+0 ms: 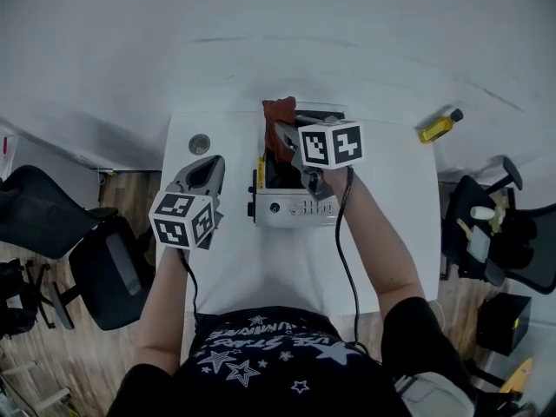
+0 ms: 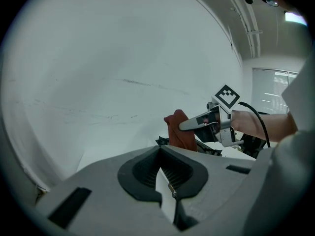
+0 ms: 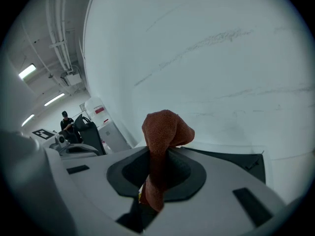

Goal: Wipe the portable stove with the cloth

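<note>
The silver portable stove (image 1: 294, 207) sits mid-table with its knob side toward me. A red-brown cloth (image 1: 278, 111) hangs over the stove's far left corner, and my right gripper (image 1: 283, 135) is shut on it. In the right gripper view the cloth (image 3: 165, 129) bunches up out of the jaws, with the stove's dark top (image 3: 231, 159) beyond. My left gripper (image 1: 207, 167) hovers left of the stove, jaws together and holding nothing. The left gripper view has its own jaws (image 2: 160, 150) in front, and farther off the right gripper (image 2: 197, 123) holding the cloth (image 2: 178, 132).
A small round grey object (image 1: 199, 143) lies on the white table (image 1: 278, 276) near my left gripper. A yellow bottle (image 1: 439, 127) lies off the table's far right corner. Office chairs stand at the left (image 1: 52, 224) and right (image 1: 508, 233). A white wall runs behind the table.
</note>
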